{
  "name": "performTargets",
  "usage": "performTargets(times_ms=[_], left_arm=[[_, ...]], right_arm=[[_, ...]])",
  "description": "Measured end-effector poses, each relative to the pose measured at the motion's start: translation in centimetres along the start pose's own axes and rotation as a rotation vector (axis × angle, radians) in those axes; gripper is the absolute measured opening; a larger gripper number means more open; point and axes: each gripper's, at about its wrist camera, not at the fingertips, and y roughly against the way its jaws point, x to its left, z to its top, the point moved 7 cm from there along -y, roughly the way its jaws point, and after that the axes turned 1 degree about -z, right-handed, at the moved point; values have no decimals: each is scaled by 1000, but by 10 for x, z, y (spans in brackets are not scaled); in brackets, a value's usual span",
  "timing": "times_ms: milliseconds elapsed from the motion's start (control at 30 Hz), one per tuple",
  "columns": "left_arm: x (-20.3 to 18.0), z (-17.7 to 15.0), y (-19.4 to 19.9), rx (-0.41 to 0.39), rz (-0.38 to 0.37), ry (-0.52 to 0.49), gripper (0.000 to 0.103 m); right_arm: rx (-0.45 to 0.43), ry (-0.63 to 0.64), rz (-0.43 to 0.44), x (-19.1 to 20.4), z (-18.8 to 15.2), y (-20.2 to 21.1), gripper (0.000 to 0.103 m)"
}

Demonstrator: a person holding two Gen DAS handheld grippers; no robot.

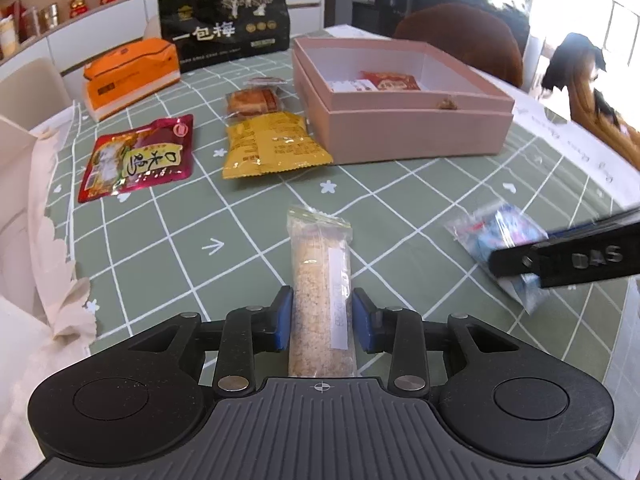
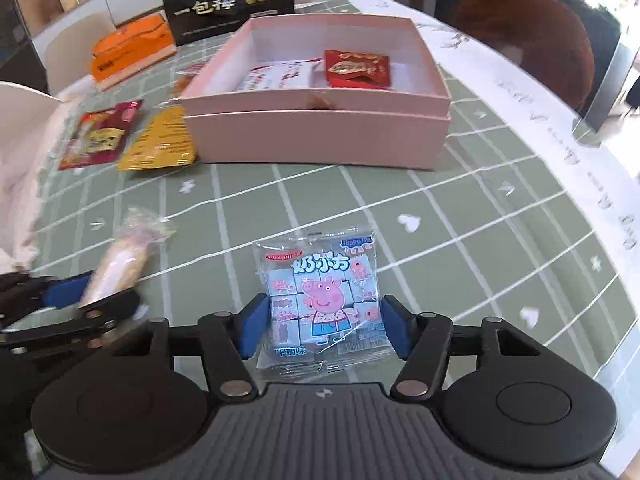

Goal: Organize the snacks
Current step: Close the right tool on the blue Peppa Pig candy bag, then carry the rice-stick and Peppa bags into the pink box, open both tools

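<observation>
A cereal bar in clear wrap (image 1: 320,280) lies lengthwise between the blue pads of my left gripper (image 1: 322,318), which is shut on its sides. In the right wrist view that bar (image 2: 116,268) sticks out of the left gripper (image 2: 92,296) at the left edge. A clear packet of blue-white milk candy cubes with a pink pig print (image 2: 320,300) sits on the green checked cloth. My right gripper (image 2: 325,328) is shut on it, pads against both sides. The open pink box (image 2: 320,100) behind holds a red packet (image 2: 357,68) and a white one (image 2: 276,76).
Left of the pink box (image 1: 400,102) lie a yellow snack bag (image 1: 272,144), a wrapped cake (image 1: 254,100) and a red foil pouch (image 1: 138,158). An orange carton (image 1: 132,72) and a tall black bag (image 1: 224,20) stand at the back. A brown chair (image 1: 460,36) is behind the table.
</observation>
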Motion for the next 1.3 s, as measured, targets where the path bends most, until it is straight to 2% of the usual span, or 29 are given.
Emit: performTargets(times_ms=[67, 133, 200, 267, 433, 533, 633, 700, 733, 800, 867, 967, 1033, 1133, 1200, 1300], left_arm=[[2, -1, 2, -16, 4, 29, 36], [0, -1, 3, -6, 16, 40, 36], [-4, 2, 5, 2, -25, 59, 35], [-12, 14, 14, -39, -84, 77, 34], [-26, 91, 49, -243, -193, 83, 33], [-35, 148, 45, -295, -215, 77, 34], [-43, 201, 12, -298, -280, 116, 35], [-43, 221, -31, -204, -338, 167, 35], [-41, 224, -42, -190, -338, 184, 35], [-35, 220, -48, -217, -310, 192, 35], [-28, 203, -40, -229, -291, 212, 35], [-10, 166, -23, -183, -268, 280, 34], [4, 135, -11, -149, -265, 324, 34], [26, 108, -6, -97, -238, 352, 34], [40, 99, -1, -77, -213, 357, 34], [64, 93, 4, -54, -156, 382, 34]], right_arm=[[9, -33, 43, -3, -5, 6, 60], [7, -48, 37, -8, -9, 12, 60], [2, -51, 11, -16, -11, 19, 60], [-8, -67, 7, -25, -11, 28, 60], [-72, -158, 53, -50, -1, 61, 60], [-103, -162, 32, -58, 4, 72, 60], [-110, -171, 46, -59, 8, 78, 60], [-110, -159, 37, -58, 13, 78, 60], [-113, -148, 27, -57, 15, 79, 60], [-126, -129, 7, -57, 18, 84, 60], [-141, -128, -4, -61, 21, 90, 60], [-138, -142, -25, -69, 29, 90, 60], [-149, -125, -47, -70, 46, 91, 60], [-197, -85, -18, -61, 100, 95, 60], [-220, -58, -8, -52, 154, 91, 60], [-160, -11, -28, -41, 214, 73, 68]])
